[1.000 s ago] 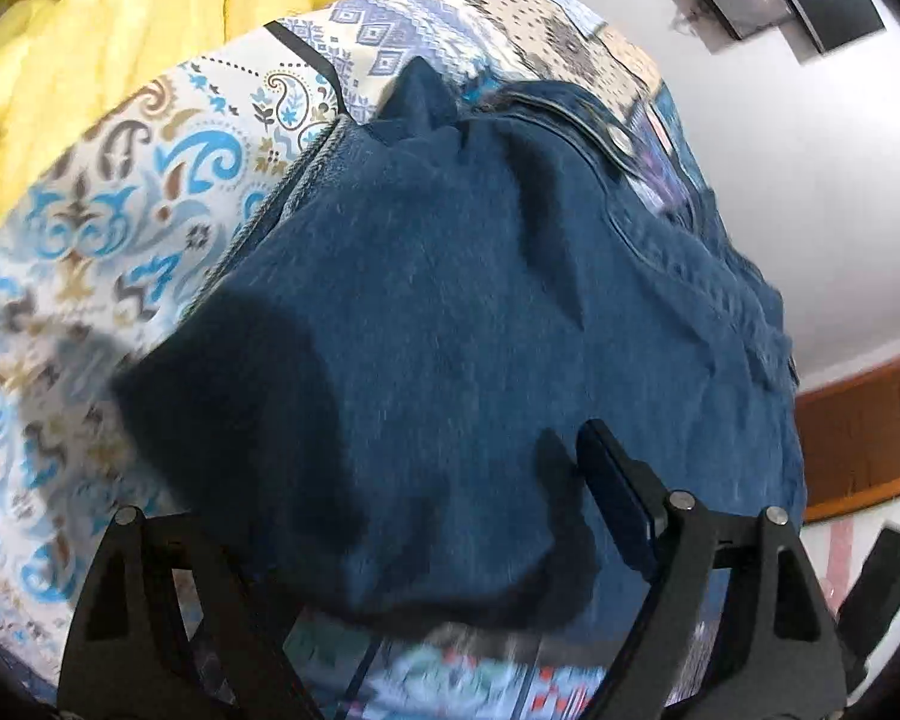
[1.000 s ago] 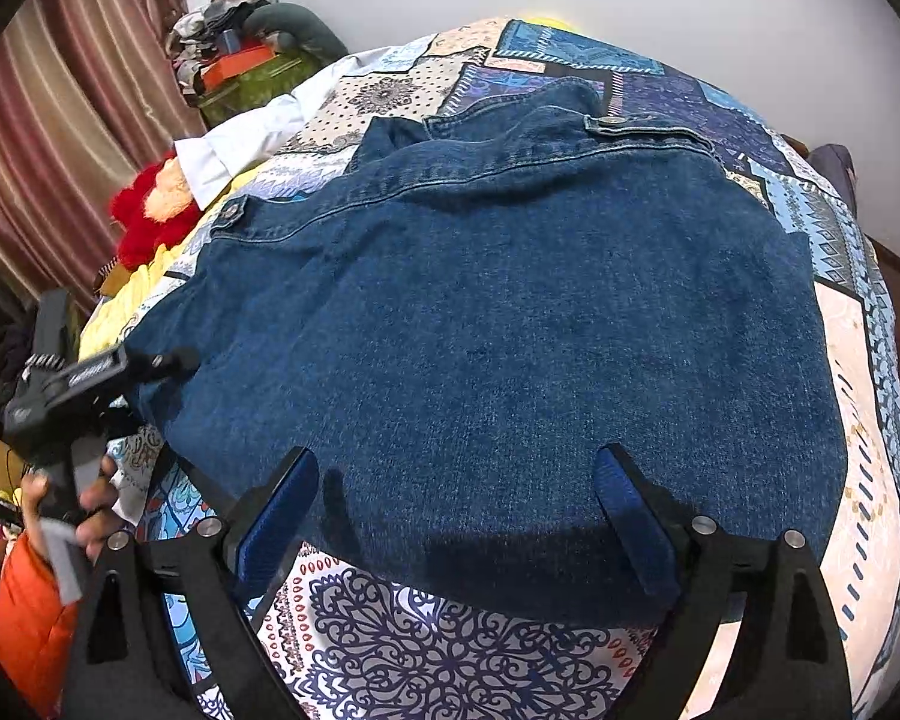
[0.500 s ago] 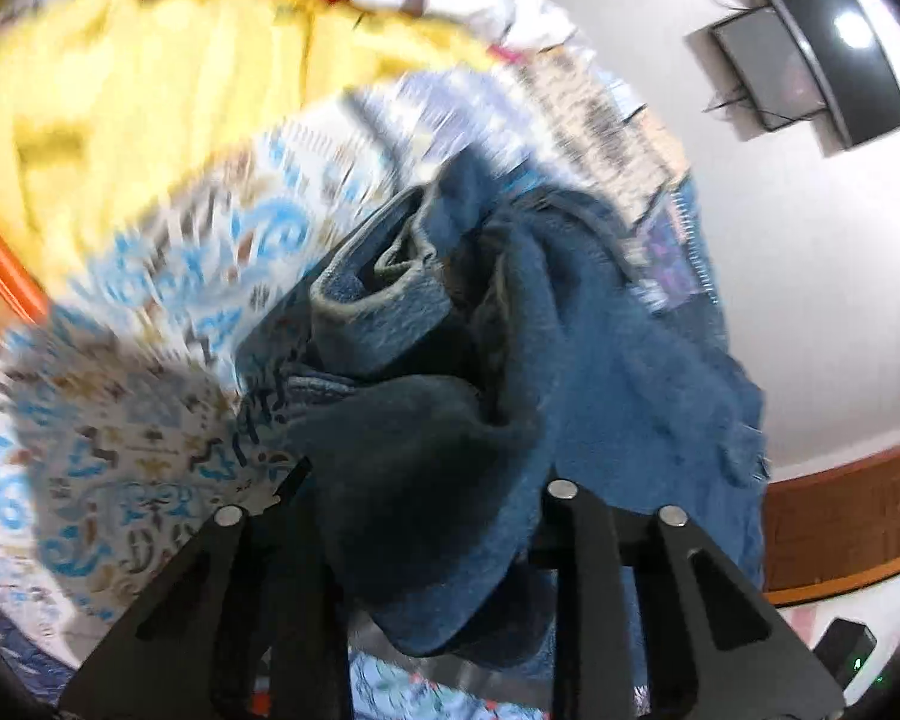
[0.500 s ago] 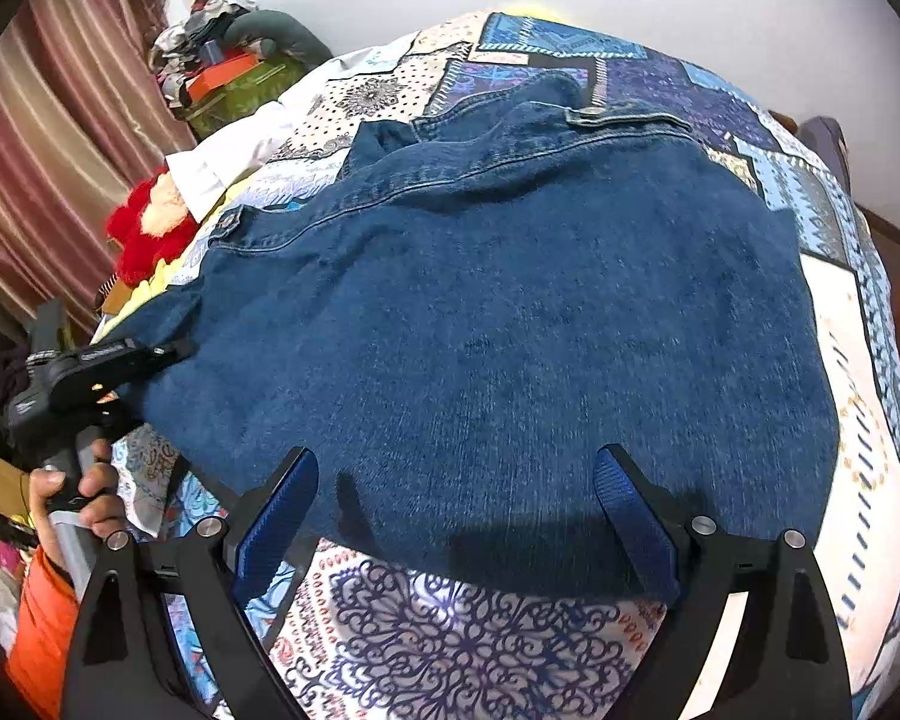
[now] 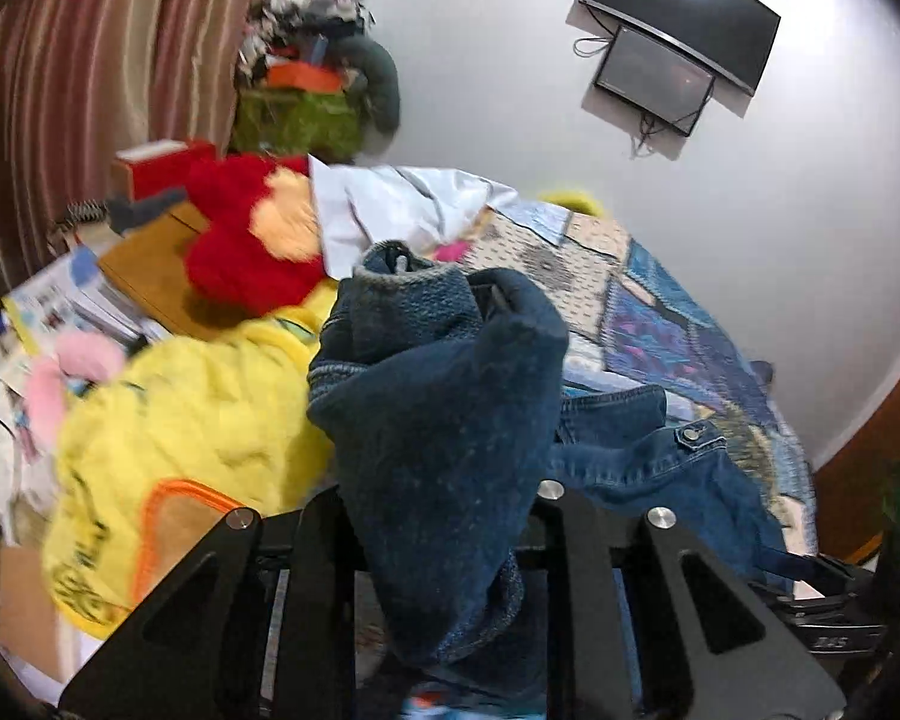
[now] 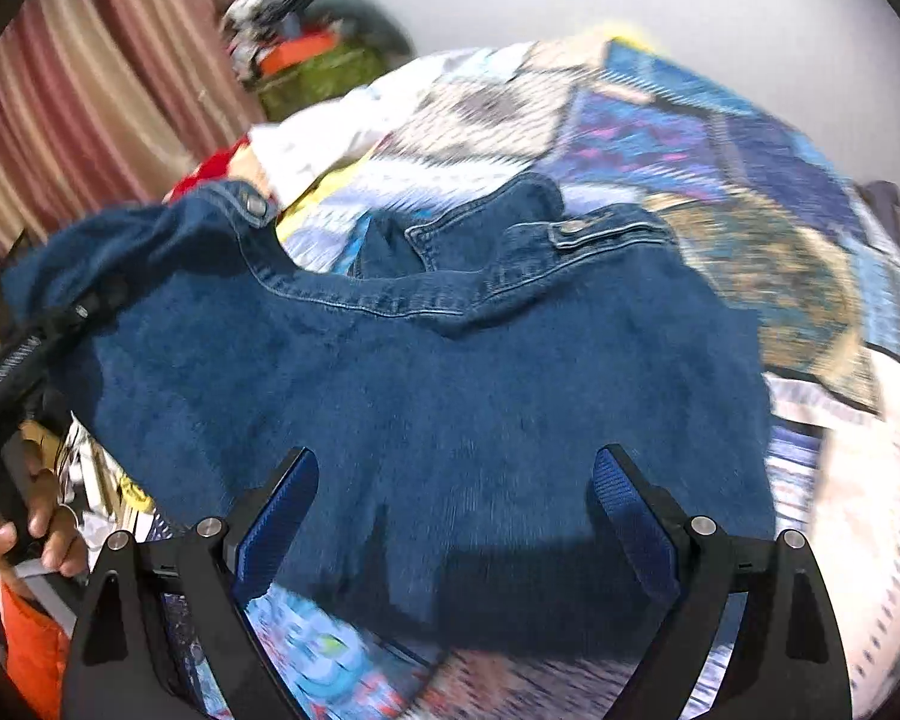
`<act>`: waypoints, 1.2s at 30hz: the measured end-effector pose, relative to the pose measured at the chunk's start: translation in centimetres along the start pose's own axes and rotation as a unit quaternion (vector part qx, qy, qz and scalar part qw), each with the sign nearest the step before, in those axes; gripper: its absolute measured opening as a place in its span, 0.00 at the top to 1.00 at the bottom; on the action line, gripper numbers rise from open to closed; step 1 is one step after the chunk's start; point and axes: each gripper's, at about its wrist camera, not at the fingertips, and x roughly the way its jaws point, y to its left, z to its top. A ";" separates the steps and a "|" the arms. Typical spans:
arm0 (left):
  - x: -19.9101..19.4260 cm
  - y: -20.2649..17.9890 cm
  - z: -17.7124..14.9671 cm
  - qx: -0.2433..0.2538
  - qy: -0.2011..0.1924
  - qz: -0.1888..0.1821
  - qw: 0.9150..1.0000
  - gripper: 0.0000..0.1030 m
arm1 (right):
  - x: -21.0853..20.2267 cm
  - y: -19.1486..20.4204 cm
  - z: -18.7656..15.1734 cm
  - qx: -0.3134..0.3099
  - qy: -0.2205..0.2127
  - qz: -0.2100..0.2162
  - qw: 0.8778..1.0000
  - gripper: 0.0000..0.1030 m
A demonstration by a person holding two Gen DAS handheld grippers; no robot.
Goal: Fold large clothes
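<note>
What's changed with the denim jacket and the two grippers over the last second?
The left gripper closed on the edge of the denim jacket and lifted it up off the patchwork bedspread, bunching that corner between its fingers. The right gripper stayed open over the near hem, and the rest of the jacket still lies spread out.
</note>
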 end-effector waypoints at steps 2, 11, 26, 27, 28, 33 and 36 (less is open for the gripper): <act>0.1 1.0 0.0 0.003 0.006 0.014 1.000 0.80 | 3.2 1.7 0.2 -0.011 0.033 -0.004 0.999 0.10; 1.2 1.0 -1.1 0.043 0.011 0.035 0.998 0.80 | 10.4 7.7 -1.9 -0.145 0.068 -0.082 0.984 0.02; -0.3 -18.6 1.6 0.217 -0.037 -0.048 0.974 0.82 | -7.2 -8.6 -4.3 0.078 -0.036 -0.029 0.996 0.03; -0.6 -19.9 1.2 0.227 -0.042 -0.057 0.971 0.82 | -8.6 -10.1 -5.2 0.092 -0.044 -0.041 0.994 0.03; -1.1 -21.4 0.5 0.239 -0.048 -0.067 0.968 0.82 | -9.6 -11.3 -5.9 0.101 -0.048 -0.047 0.993 0.03; -1.0 -27.0 -6.7 0.348 -0.021 -0.097 0.932 0.81 | -13.4 -16.0 -8.9 0.137 -0.055 -0.080 0.986 0.03; -0.1 -27.6 -11.9 0.414 0.034 -0.116 0.902 0.81 | -14.3 -17.4 -10.2 0.145 -0.057 -0.089 0.984 0.03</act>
